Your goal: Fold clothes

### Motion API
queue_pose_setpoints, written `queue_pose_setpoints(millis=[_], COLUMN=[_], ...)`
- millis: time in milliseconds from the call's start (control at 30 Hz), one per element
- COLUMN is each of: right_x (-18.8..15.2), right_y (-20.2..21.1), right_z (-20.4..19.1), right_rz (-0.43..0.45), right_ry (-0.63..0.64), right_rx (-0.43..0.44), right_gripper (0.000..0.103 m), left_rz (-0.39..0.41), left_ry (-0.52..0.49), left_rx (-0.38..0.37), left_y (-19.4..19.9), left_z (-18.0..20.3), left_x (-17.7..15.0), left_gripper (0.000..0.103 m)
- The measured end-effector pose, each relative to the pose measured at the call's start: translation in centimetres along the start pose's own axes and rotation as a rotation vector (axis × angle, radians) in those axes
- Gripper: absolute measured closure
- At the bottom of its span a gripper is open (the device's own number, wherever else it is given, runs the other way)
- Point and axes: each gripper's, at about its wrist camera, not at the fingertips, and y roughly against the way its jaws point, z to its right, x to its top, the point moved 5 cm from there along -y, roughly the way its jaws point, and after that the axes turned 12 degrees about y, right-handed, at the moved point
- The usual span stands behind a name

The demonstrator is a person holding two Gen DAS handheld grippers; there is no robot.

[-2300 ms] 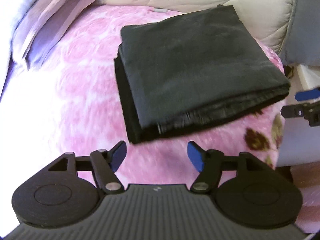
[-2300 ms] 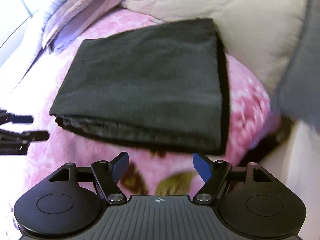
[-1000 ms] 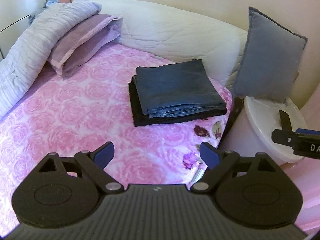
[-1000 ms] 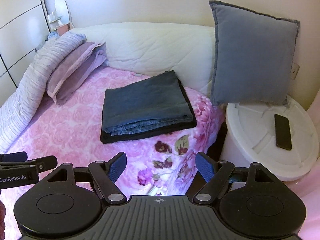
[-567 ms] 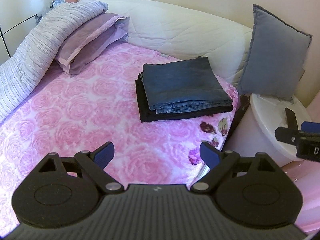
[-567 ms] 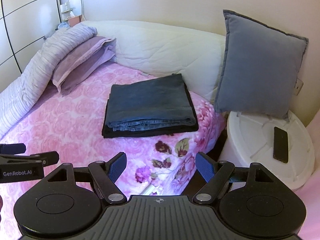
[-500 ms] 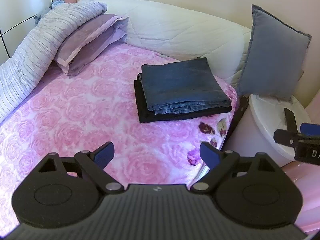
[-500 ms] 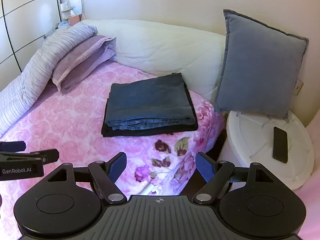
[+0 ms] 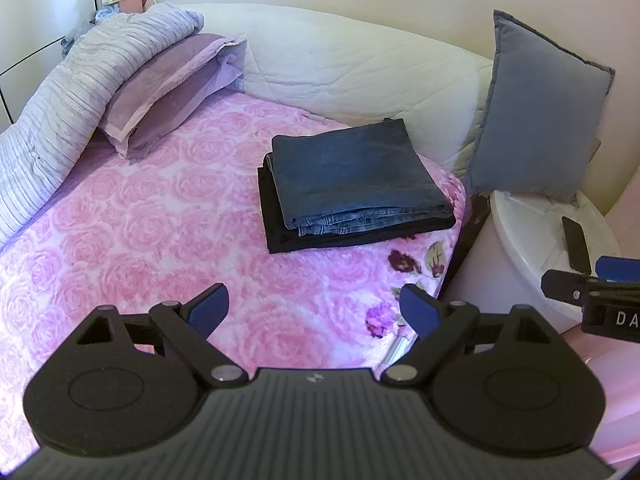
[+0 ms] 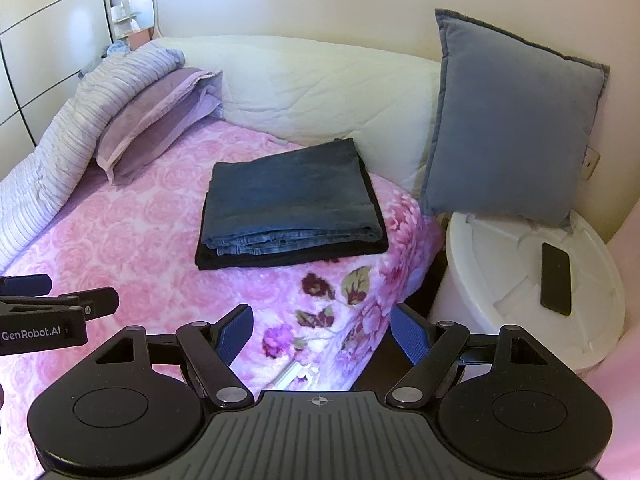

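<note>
Folded jeans (image 9: 356,182) atop black garment (image 9: 276,236); folded-edge layers face grippers.

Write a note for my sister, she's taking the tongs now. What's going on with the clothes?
Left tongs: open, empty, held over the pink blanket.
Right tongs: open, empty, near the bed's corner.
Folded jeans lie on a folded black garment, stacked by the headboard.
Done: both pieces look folded.
Left: no unfolded clothes are in view, so check elsewhere.
A phone sits on the white tub.
</note>
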Motion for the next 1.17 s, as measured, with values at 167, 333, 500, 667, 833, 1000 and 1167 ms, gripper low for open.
queue_pose_setpoints(millis=[167, 333, 500, 667, 833, 1000, 1167], right_x=[0.0, -0.1, -0.1, -0.1, -0.1, -0.1, -0.1], right_y=[0.0, -0.1, -0.2, -0.2, -0.2, -0.1, 0.0], right_z=[-0.2, -0.4, -0.7, -0.7, -0.5, -0.4, -0.4], right_rz=[-0.001, -0.008, -0.013, -0.014, -0.015, -0.015, -0.015], right_ry=[0.004, 0.010, 0.023, 0.025, 0.025, 0.025, 0.029], right_rx=[0.006, 0.015, 0.024, 0.024, 0.024, 0.025, 0.024], right_gripper=[0.024, 0.024, 0.024, 0.024, 0.024, 0.024, 0.024], left_rz=[-0.003, -0.004, -0.013, -0.026, -0.031, -0.027, -0.021], left_ry=[-0.006, 0.020, 0.045, 0.061, 0.045, 0.039, 0.031], left_rx=[0.011, 0.019, 0.034, 0.054, 0.055, 0.045, 0.031], left_y=[0.1, 0.2, 0.0, -0.2, -0.3, -0.3, -0.1], left_z=[0.0, -0.4, -0.8, -1.0, -0.8, -0.3, 0.1], left_x=[-0.1, -0.1, -0.1, -0.2, -0.4, -0.4, -0.4], left_gripper=[0.013, 0.015, 0.015, 0.015, 0.015, 0.015, 0.015])
